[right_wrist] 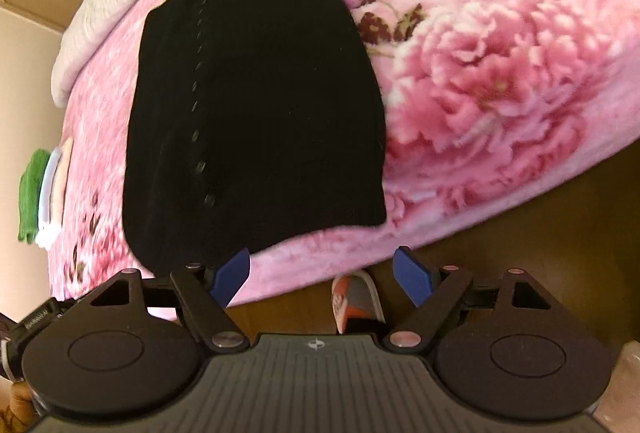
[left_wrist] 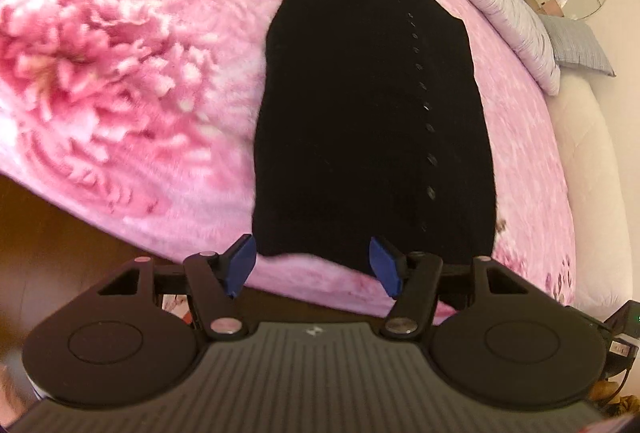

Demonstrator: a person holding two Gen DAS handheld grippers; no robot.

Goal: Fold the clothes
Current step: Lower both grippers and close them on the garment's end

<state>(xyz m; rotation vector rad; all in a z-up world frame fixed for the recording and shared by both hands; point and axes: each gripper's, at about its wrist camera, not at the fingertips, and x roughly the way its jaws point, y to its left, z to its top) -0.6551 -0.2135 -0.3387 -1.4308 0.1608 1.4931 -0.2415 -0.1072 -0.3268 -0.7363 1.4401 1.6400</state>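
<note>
- the bed (left_wrist: pixel 588 161) fills most of both views, its pale mattress edge at the right of the left wrist view.
- a pink floral blanket (left_wrist: pixel 132 81) covers the bed.
- a black garment (left_wrist: pixel 360 121) with a row of buttons lies flat on the blanket, centre frame, its near hem at the bed's edge.
- a white quilt (left_wrist: pixel 500 1) lies at the upper right.
- green and white folded cloths (right_wrist: pixel 40 189) sit at the left edge of the right wrist view.

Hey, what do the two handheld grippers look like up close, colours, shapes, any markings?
Both look alike: the left gripper and right gripper each have two blue padded fingers on black linkage arms with silvery pivot pins, two round black housings, and a grey ribbed body with a small white logo. Cables trail off at the frame edges.
</note>
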